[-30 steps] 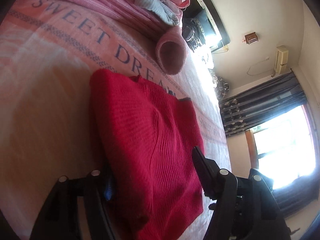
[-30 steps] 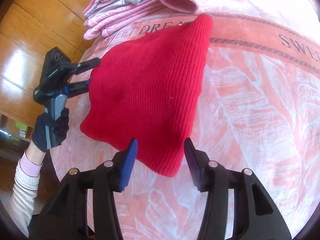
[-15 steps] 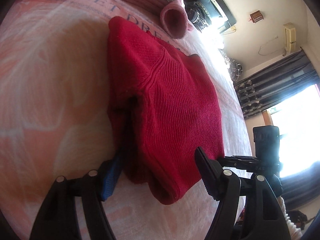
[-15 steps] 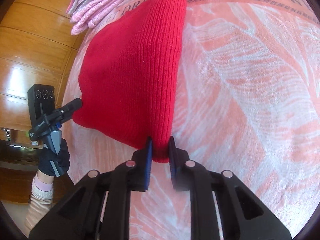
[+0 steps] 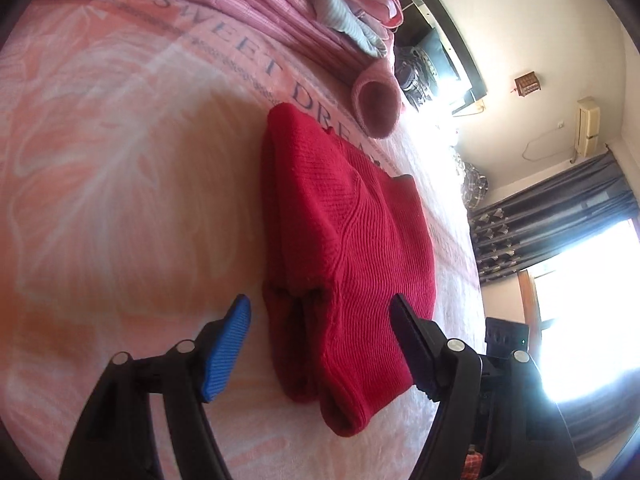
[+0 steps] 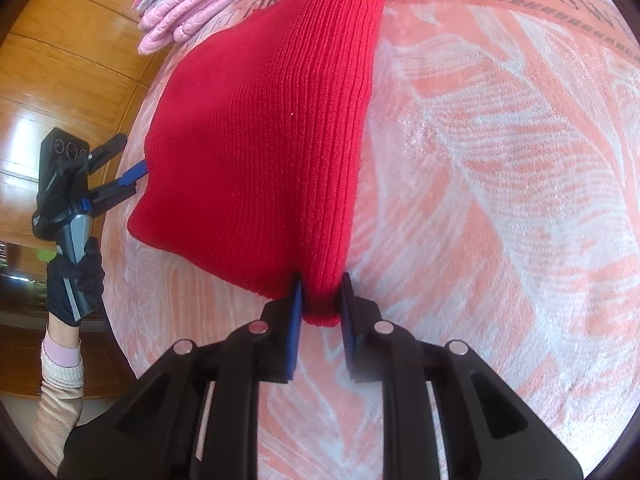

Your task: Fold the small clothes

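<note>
left gripper (image 5: 320, 320) backed off, spread | right gripper (image 6: 320, 300) pinches ribbed (folded) red sweater (image 6: 272, 120) corner

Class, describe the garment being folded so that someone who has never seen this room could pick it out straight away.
Start at the bedspread with its pink leaf pattern and a band of lettering. Below the pile of pink clothes at its head lies the red sweater, folded narrow, one corner pinched in the right gripper. It alone is deep red ribbed knit; everything near it is pale pink or grey.
</note>
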Demonstrator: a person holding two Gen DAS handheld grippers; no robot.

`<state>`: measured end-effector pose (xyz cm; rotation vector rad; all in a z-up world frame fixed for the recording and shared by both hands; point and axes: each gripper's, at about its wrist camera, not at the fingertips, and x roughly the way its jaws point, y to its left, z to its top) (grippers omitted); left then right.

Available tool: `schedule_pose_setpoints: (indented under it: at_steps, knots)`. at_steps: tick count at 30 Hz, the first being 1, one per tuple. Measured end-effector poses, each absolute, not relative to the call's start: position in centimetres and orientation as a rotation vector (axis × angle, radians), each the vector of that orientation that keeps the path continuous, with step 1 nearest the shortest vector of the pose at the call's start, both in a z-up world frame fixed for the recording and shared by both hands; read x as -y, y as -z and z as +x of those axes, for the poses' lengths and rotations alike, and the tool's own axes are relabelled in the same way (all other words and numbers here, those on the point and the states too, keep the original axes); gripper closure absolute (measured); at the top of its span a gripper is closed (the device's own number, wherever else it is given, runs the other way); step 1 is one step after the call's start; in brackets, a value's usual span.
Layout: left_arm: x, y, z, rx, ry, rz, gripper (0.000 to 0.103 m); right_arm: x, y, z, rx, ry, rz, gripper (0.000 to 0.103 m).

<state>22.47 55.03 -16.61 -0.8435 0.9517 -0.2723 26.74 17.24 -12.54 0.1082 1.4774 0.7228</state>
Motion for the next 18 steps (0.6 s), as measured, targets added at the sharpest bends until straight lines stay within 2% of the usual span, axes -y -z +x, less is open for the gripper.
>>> schedule_pose_setpoints:
  at_steps: [5,13,18]
  knots:
    - [-56.2,19.1,25.2,-0.956,0.307,-0.991,0.03,-17.1,12.6,26.8,-1.476,-0.725,0.112,0.086]
    - [-55.3,19.2,28.1,-0.949,0.37,-0.968,0.028,-17.1,12.7,27.0,-1.478,-0.73,0.12,0.085]
    - [-53.9,19.0,30.4,-0.953,0.419,-0.946,0.024,-17.2,12.6,27.1,-1.476,-0.736,0.126,0.083]
